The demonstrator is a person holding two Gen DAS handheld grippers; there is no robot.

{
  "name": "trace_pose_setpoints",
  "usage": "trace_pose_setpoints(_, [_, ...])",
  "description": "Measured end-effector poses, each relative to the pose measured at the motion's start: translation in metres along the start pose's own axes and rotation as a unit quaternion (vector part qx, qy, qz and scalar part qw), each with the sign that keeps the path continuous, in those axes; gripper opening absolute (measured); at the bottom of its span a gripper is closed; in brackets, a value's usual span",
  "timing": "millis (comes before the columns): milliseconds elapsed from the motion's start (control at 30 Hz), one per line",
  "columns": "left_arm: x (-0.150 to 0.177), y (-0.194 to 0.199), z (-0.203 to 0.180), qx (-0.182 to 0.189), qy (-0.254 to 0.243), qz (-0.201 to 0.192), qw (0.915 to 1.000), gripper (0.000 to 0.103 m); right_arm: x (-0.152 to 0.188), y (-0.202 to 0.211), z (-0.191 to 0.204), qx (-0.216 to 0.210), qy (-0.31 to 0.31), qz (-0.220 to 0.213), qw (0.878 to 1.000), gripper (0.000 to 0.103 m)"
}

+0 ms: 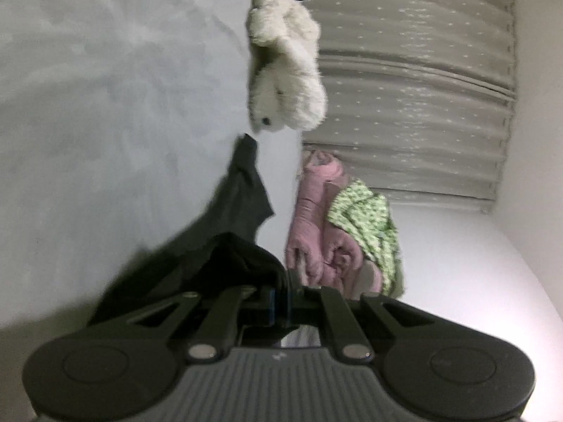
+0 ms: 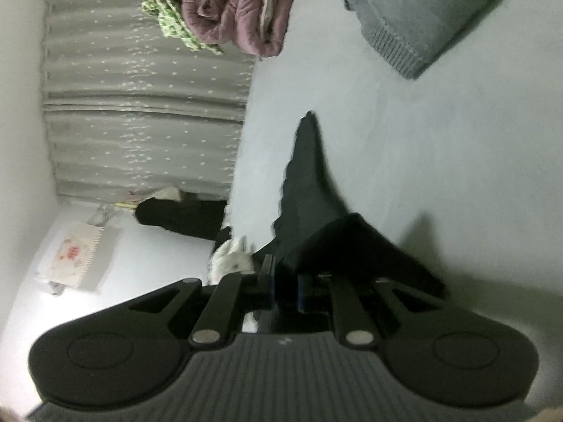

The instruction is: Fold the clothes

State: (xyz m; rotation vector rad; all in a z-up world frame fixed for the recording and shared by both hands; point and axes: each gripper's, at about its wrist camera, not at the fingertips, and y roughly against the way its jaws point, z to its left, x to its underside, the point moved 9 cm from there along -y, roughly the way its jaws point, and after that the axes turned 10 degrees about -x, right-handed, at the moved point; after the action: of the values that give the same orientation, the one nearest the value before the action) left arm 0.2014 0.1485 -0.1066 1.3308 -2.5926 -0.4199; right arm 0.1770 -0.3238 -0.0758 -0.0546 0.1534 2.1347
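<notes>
A black garment (image 1: 232,218) lies on the pale bed sheet (image 1: 105,105). My left gripper (image 1: 280,299) is shut on a bunched edge of it, and the cloth stretches away from the jaws. In the right wrist view my right gripper (image 2: 285,288) is shut on another part of the same black garment (image 2: 316,204), which runs forward to a point on the sheet (image 2: 422,140). Both views are rolled sideways.
A white plush toy (image 1: 288,63) lies on the bed beyond the garment. A pink quilt (image 1: 316,218) and green patterned cloth (image 1: 369,218) are piled at the bed edge. A grey knit sweater (image 2: 415,10) lies further off. Grey curtains (image 2: 140,105) hang behind.
</notes>
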Motion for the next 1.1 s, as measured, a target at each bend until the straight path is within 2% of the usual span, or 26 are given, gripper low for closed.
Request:
trace_pose_setpoints(133, [-0.011, -0.017, 0.01, -0.018, -0.005, -0.002, 0.9998, 0.005, -0.006, -0.014, -0.017, 0.013, 0.004, 0.006, 1.0, 0.014])
trace_pose_setpoints(233, [-0.019, -0.025, 0.018, -0.024, 0.0, -0.004, 0.9997, 0.008, -0.011, -0.011, -0.021, 0.0, -0.003, -0.002, 1.0, 0.017])
trace_pose_setpoints(400, [-0.031, -0.027, 0.015, -0.009, 0.003, -0.015, 0.9998, 0.037, -0.018, -0.007, -0.028, -0.021, -0.014, -0.016, 1.0, 0.018])
trace_pose_setpoints(433, [-0.034, -0.025, 0.012, -0.005, 0.001, -0.024, 0.9997, 0.04, -0.02, -0.006, -0.029, -0.025, -0.016, -0.018, 0.999, 0.019])
trace_pose_setpoints(500, [-0.042, -0.019, 0.005, -0.006, -0.018, -0.044, 0.9989, 0.047, -0.025, 0.0, -0.027, -0.029, -0.012, -0.03, 0.999, 0.025])
trace_pose_setpoints(533, [-0.045, -0.015, 0.0, -0.012, -0.036, -0.052, 0.9979, 0.049, -0.028, 0.005, -0.024, -0.026, -0.001, -0.038, 0.999, 0.031])
trace_pose_setpoints(567, [-0.048, -0.013, -0.004, -0.02, -0.055, -0.059, 0.9966, 0.051, -0.031, 0.011, -0.022, -0.023, 0.01, -0.047, 0.999, 0.042])
trace_pose_setpoints(633, [-0.05, -0.01, -0.011, -0.044, -0.103, -0.064, 0.9917, 0.056, -0.037, 0.019, -0.016, -0.015, 0.033, -0.06, 0.998, 0.045])
trace_pose_setpoints(733, [-0.05, -0.012, -0.019, -0.085, -0.176, -0.065, 0.9786, 0.059, -0.042, 0.021, -0.013, 0.015, 0.076, -0.056, 0.995, 0.045])
trace_pose_setpoints(900, [-0.041, -0.032, -0.017, -0.142, -0.274, -0.052, 0.9497, 0.06, -0.035, 0.013, -0.013, 0.084, 0.16, -0.024, 0.983, 0.045])
trace_pose_setpoints(1000, [-0.032, -0.052, -0.019, -0.171, -0.33, -0.046, 0.9272, 0.058, -0.025, -0.005, -0.011, 0.114, 0.223, -0.004, 0.968, 0.045])
trace_pose_setpoints(1100, [-0.028, -0.066, -0.023, -0.209, -0.382, -0.064, 0.8978, 0.049, -0.016, -0.023, -0.008, 0.144, 0.285, 0.016, 0.947, 0.045])
